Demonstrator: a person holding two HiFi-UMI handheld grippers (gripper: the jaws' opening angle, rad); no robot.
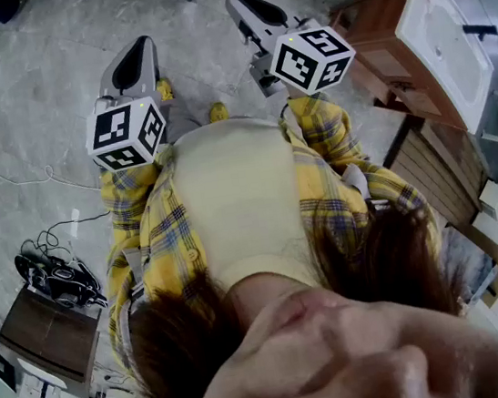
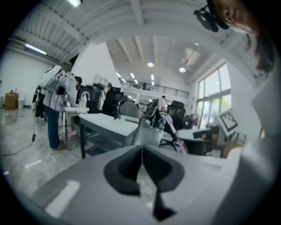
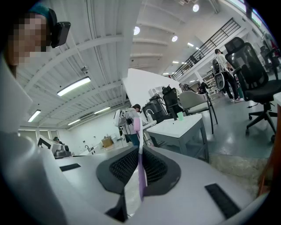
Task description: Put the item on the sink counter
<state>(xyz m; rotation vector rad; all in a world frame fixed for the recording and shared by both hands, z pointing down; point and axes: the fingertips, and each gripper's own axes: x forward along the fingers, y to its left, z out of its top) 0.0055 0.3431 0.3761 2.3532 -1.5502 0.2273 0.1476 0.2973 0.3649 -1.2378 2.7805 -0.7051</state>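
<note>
Right fingers clamped on pink toothbrush, head-up for carrying; left fingers closed on nothing, spare; sink bench upper right of head view, well apart; toothbrush unplaced.

Left gripper, right gripper: grey shells, black pads. Cubes: white with black square markers.
Toothbrush: lilac-pink and white handle, pink head.
Shirt: yellow plaid with dark lines, over cream top.
Sink counter, 2 o'clock: white basin, brown wood cabinet.
Floor: grey, marbled.
</note>
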